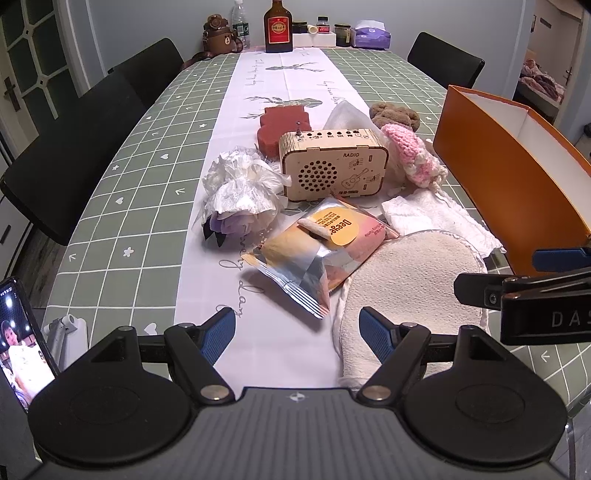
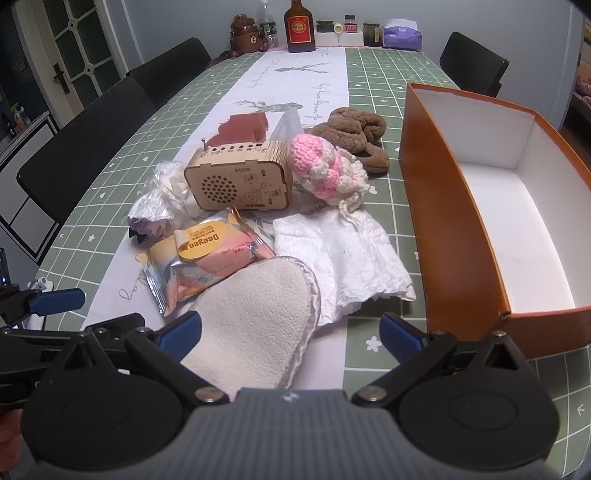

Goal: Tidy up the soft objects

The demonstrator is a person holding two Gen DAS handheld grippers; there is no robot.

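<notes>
A pile lies mid-table: a cream bath mitt (image 1: pixel 410 291) (image 2: pixel 255 317), a white cloth (image 2: pixel 340 254), a pink-and-white crochet piece (image 2: pixel 328 170), a brown plush (image 2: pixel 354 133), a red sponge (image 1: pixel 284 122), a wrapped white-purple bouquet (image 1: pixel 240 192), a snack packet (image 2: pixel 207 258) and a wooden radio (image 1: pixel 332 162). An empty orange box (image 2: pixel 443 206) stands on the right. My left gripper (image 1: pixel 297 334) is open, low before the packet and mitt. My right gripper (image 2: pixel 290 334) is open, over the mitt's near end.
Bottles, jars, a bear flask and a tissue box (image 2: pixel 402 35) line the table's far end. Black chairs (image 1: pixel 74 155) stand on both sides. A phone (image 1: pixel 22 343) on a stand is at the near left edge.
</notes>
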